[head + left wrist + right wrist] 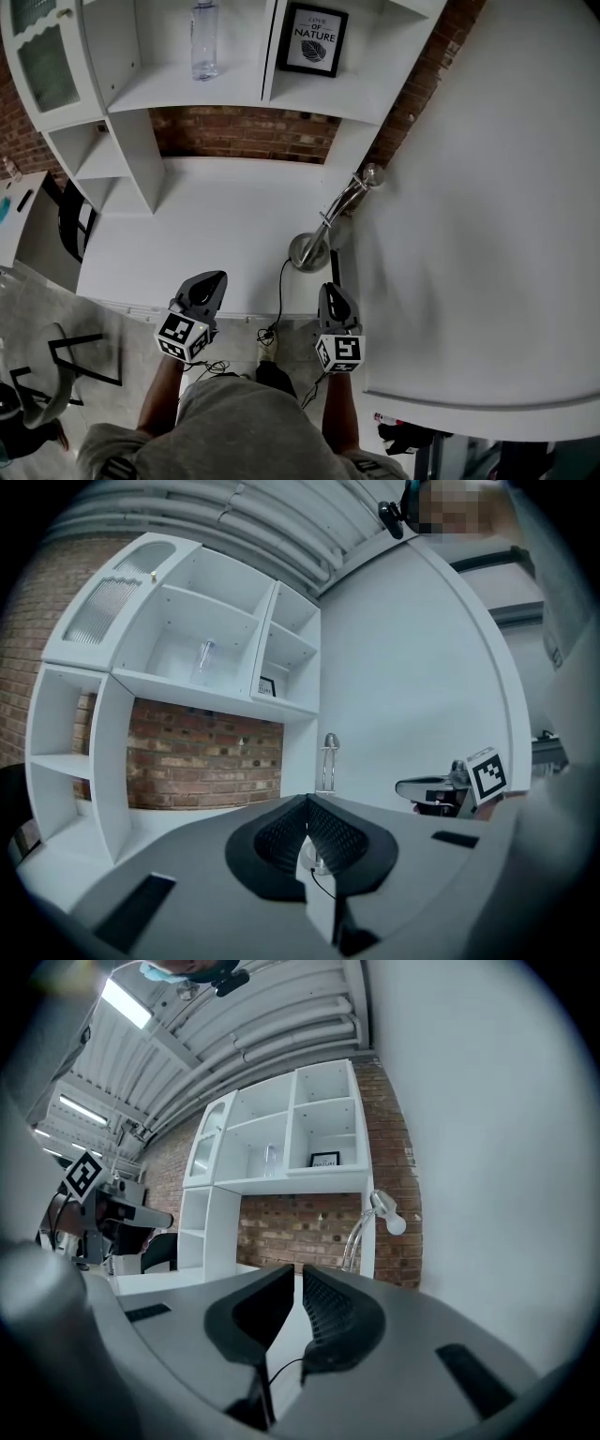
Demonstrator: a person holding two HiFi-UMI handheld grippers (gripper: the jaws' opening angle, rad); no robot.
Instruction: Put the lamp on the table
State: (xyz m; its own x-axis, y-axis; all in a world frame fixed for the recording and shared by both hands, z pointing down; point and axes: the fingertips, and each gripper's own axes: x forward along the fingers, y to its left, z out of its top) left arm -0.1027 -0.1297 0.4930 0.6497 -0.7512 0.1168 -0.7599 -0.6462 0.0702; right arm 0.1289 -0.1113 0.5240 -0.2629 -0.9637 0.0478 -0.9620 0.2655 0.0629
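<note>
Lamp upright on the table, both claws out over its front edge.
The lamp [327, 221] stands at the table's [206, 234] right side, close by the white wall [487, 187]; bare tabletop runs left to the shelf unit [122, 141]. The left gripper [212, 279] is closed tip to tip and empty. The right gripper [330, 287] shows a thin slit and grips nothing.

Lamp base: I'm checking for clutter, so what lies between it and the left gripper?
Bare white tabletop, then the lamp's black cord beside the base, in the head view.
</note>
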